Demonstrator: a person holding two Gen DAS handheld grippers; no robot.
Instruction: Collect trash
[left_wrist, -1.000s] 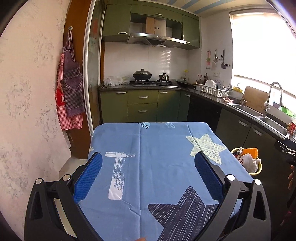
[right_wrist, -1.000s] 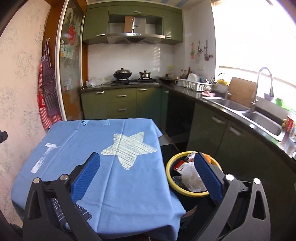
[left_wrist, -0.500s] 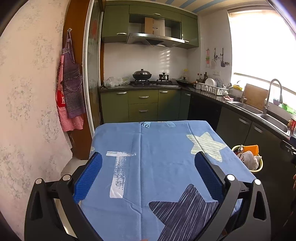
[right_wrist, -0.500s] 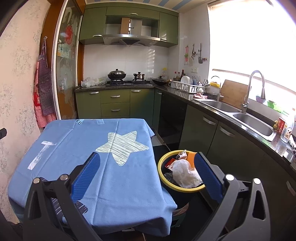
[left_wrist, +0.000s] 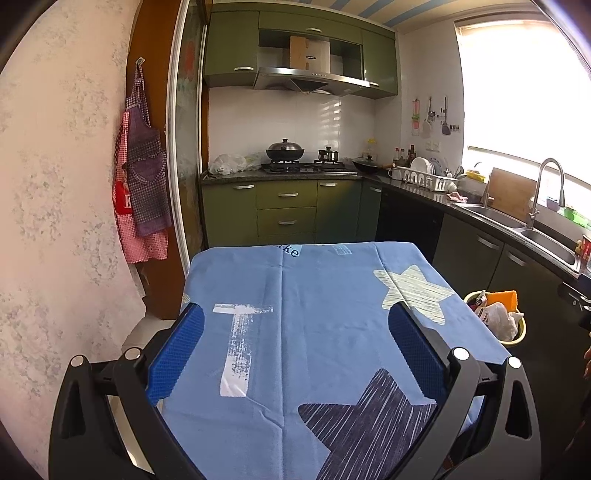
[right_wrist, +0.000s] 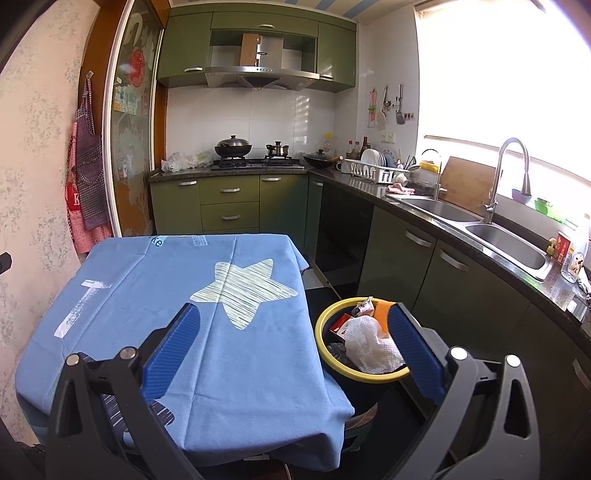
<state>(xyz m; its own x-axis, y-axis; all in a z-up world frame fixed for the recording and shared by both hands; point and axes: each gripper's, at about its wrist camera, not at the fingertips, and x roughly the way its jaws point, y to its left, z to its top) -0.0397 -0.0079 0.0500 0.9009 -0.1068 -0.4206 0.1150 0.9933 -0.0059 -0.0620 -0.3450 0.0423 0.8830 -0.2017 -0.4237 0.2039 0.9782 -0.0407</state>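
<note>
A yellow-rimmed trash bin (right_wrist: 334, 365) stands on the floor right of the table. It holds crumpled white paper (right_wrist: 371, 345), an orange item and wrappers. The bin also shows in the left wrist view (left_wrist: 515, 341). The table has a blue star-patterned cloth (left_wrist: 317, 332) with no loose trash on it. My left gripper (left_wrist: 295, 350) is open and empty above the cloth's near part. My right gripper (right_wrist: 295, 350) is open and empty above the table's right front corner, its right finger in front of the bin.
Green cabinets and a dark counter (right_wrist: 461, 236) with a sink (right_wrist: 506, 247) run along the right. A stove with pots (right_wrist: 255, 157) is at the back. Aprons (left_wrist: 142, 192) hang on the left wall. A narrow floor strip lies between table and cabinets.
Both grippers have drawn back and risen slightly, so the table and bin sit lower and further off in view. Both stay open and empty.
</note>
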